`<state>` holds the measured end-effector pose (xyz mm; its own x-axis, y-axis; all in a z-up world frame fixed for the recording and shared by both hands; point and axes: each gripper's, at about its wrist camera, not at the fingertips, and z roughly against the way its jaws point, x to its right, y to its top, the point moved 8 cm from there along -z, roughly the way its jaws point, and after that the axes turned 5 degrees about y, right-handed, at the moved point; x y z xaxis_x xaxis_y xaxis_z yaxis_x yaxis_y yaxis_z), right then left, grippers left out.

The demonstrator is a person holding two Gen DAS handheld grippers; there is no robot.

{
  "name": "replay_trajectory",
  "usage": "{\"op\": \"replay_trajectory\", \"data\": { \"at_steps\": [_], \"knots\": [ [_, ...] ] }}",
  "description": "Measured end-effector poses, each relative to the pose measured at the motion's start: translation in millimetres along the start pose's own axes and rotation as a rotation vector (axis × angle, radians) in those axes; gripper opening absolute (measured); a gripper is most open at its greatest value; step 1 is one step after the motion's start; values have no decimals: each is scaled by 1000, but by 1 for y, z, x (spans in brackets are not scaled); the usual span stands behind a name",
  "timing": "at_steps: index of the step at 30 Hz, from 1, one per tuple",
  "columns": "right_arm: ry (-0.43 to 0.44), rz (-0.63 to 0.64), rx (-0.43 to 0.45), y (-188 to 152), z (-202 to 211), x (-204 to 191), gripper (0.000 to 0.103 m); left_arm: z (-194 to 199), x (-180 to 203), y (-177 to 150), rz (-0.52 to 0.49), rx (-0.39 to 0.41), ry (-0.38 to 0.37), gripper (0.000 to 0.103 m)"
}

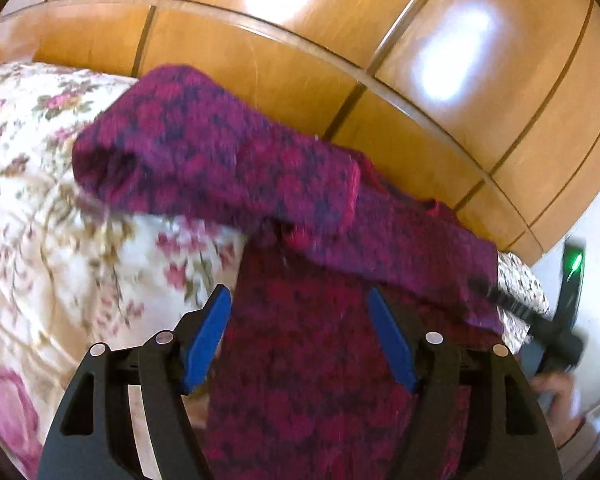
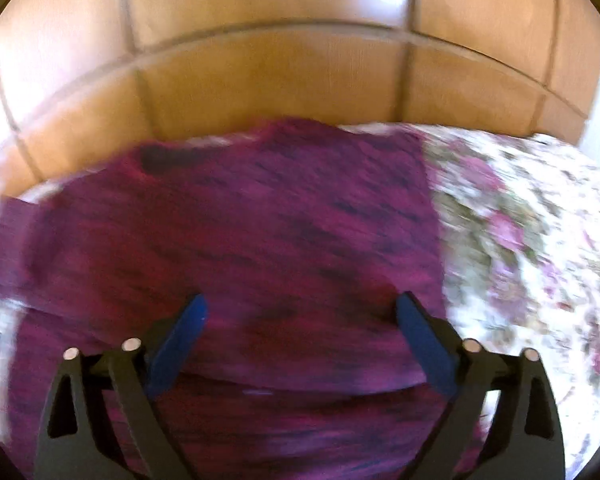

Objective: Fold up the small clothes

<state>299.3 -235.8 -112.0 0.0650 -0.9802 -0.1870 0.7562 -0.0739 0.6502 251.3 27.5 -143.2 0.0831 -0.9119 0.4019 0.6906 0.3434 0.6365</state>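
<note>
Both tools spread, pinching nothing: left tool (image 1: pixel 300 300), right tool (image 2: pixel 300 304) over magenta-and-navy knit sweater (image 2: pixel 236 216) on floral bedspread (image 2: pixel 520 220). Flatten sleeve (image 1: pixel 204 156) before folding.

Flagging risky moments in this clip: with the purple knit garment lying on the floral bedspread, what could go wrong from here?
1. The sleeve sits loosely over the purple knit garment and could slide off.
2. Both tools, left tool and right tool, are open above the knit; a closing pinch may bunch layers.
3. The floral bedspread is soft, so folds may skew.
</note>
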Motion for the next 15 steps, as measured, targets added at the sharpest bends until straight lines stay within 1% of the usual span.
{"op": "replay_trajectory", "data": {
  "at_steps": [2, 3, 5, 6, 7, 8, 9, 11, 12, 13, 14, 15],
  "knots": [
    [191, 21, -35, 9, 2, -49, 89, -2, 4, -8, -20, -12, 3, 70],
    [270, 29, -56, 11, 2, -70, 88, -4, 3, -10, -30, -12, 14, 70],
    [408, 52, -107, 13, -1, -114, 86, -8, -1, -14, -17, -7, 18, 70],
    [460, 69, -136, 14, -7, -142, 82, -11, -7, -15, 15, -22, 15, 70],
    [486, 74, -158, 15, -12, -158, 79, -14, -14, -18, 52, -42, 15, 70],
    [505, 72, -179, 15, -17, -171, 76, -19, -21, -20, 95, -64, -5, 70],
    [524, 67, -207, 14, -27, -189, 71, -20, -25, -19, 123, -59, -25, 70],
    [522, 60, -242, 13, -45, -208, 66, -19, -24, -19, 114, -43, -10, 70],
    [514, 56, -277, 11, -59, -220, 60, -19, -23, -20, 100, -42, 0, 70],
    [503, 58, -294, 8, -67, -223, 54, -20, -22, -21, 87, -43, 12, 70],
    [470, 76, -309, 6, -77, -230, 43, -21, -22, -21, 84, -44, 15, 70],
    [444, 96, -305, 5, -81, -233, 34, -22, -22, -22, 87, -45, 13, 70]
  ]
}}
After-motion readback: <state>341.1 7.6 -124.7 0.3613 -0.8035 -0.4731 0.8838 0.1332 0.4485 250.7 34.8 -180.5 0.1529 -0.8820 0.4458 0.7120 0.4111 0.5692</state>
